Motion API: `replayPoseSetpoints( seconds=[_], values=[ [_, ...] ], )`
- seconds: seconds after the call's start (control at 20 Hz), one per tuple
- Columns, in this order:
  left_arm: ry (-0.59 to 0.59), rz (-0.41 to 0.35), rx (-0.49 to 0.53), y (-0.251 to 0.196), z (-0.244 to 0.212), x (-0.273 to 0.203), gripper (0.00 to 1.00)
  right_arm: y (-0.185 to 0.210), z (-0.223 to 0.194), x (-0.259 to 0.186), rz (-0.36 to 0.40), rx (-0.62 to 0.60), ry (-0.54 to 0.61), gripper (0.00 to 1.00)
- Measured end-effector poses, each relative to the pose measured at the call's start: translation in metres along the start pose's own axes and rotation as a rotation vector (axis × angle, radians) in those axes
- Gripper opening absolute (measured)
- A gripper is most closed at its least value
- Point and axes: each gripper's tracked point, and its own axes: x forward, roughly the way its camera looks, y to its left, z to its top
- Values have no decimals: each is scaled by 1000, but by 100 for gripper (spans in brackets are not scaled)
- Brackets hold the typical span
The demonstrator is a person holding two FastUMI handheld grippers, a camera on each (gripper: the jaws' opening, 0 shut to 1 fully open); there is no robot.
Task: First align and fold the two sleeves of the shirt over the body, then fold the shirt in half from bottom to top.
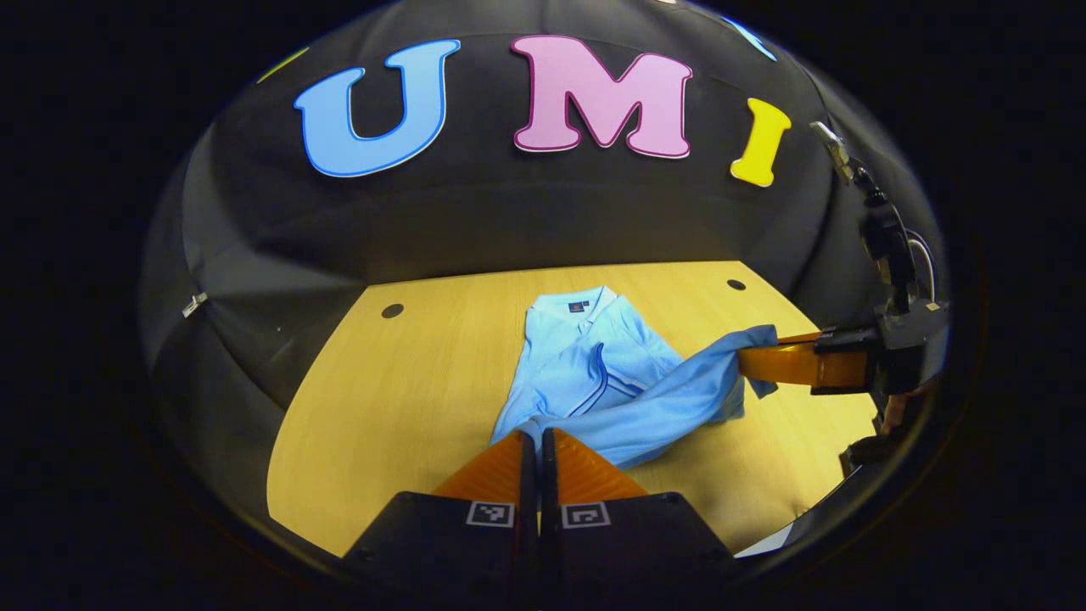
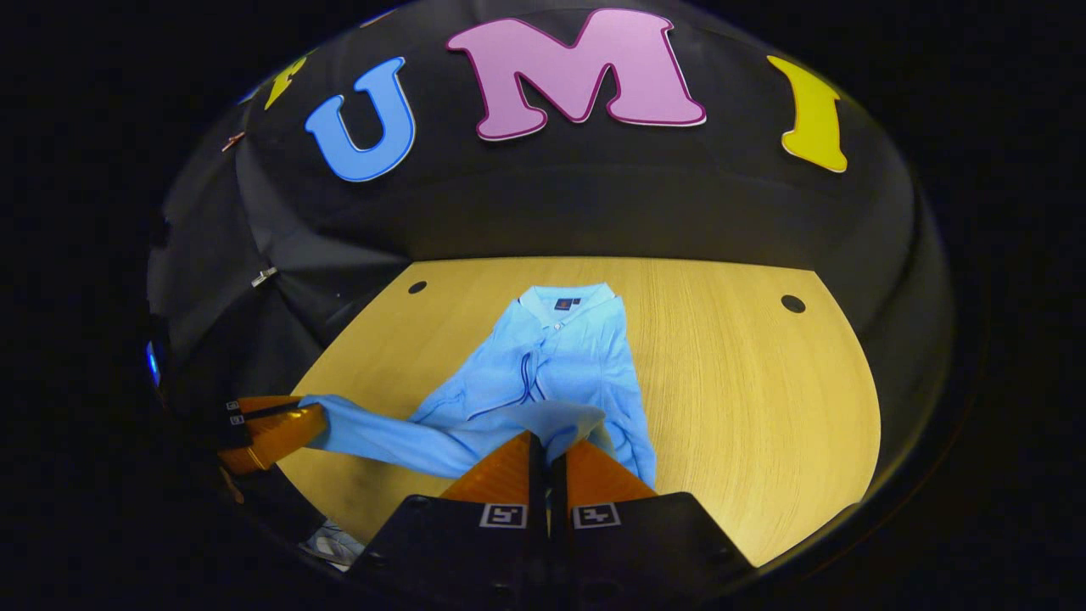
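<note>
1. The light blue shirt (image 2: pixel 551 365) lies on the wooden counter (image 2: pixel 747 399) with its collar (image 2: pixel 567 301) at the far end, pointing toward the booth wall. The upper body is flat and looks narrow, with a dark piped edge lying across the chest, so my guess is the sleeves are already folded in over the body.

2. The near end, the hem, is off the counter and stretched sideways between the two grippers. That's why it looks like a blue band running across the shirt instead of lying flat.

3. The left gripper (image 1: pixel 538 437) has its jaws together, clamped on one corner of the hem right at the tips. Pinching the very corner keeps that edge straight.

4. The right gripper (image 2: pixel 547 441) is the same deal, jaws closed on the other hem corner. In the left gripper view it shows off to the side with cloth (image 1: pixel 679 399) pulled taut toward it.

5. Holding both corners apart keeps the hem tensioned so it won't sag or bunch. It reads to me as the bottom-to-top fold in progress, with the hem needing to travel toward the collar.
</note>
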Motion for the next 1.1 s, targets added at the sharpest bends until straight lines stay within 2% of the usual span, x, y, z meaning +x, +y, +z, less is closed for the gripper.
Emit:
replayPoseSetpoints(
  seconds=[0.3, 0.65, 0.75, 0.8, 0.85, 1.0, 1.1],
  values=[
    [-49, -1, -59, 5, 63, 51, 6, -16, 61, 46, 6, -1, -66, 5],
    [-126, 52, -60, 25, 125, 133, 6, -35, 118, 115, -14, 3, -121, 5],
    [-139, 70, -80, 32, 132, 166, 6, -42, 132, 135, -24, 17, -148, 5],
    [-138, 75, -82, 36, 136, 181, 1, -47, 137, 147, -34, 17, -154, 5],
    [-147, 80, -77, 41, 141, 195, 6, -54, 141, 159, -51, 16, -157, 5],
    [-179, 92, -34, 56, 154, 240, 6, -71, 151, 192, -92, 60, -181, 5],
    [-167, 78, -61, 62, 154, 264, 6, -80, 149, 214, -106, 78, -163, 5]
  ],
)
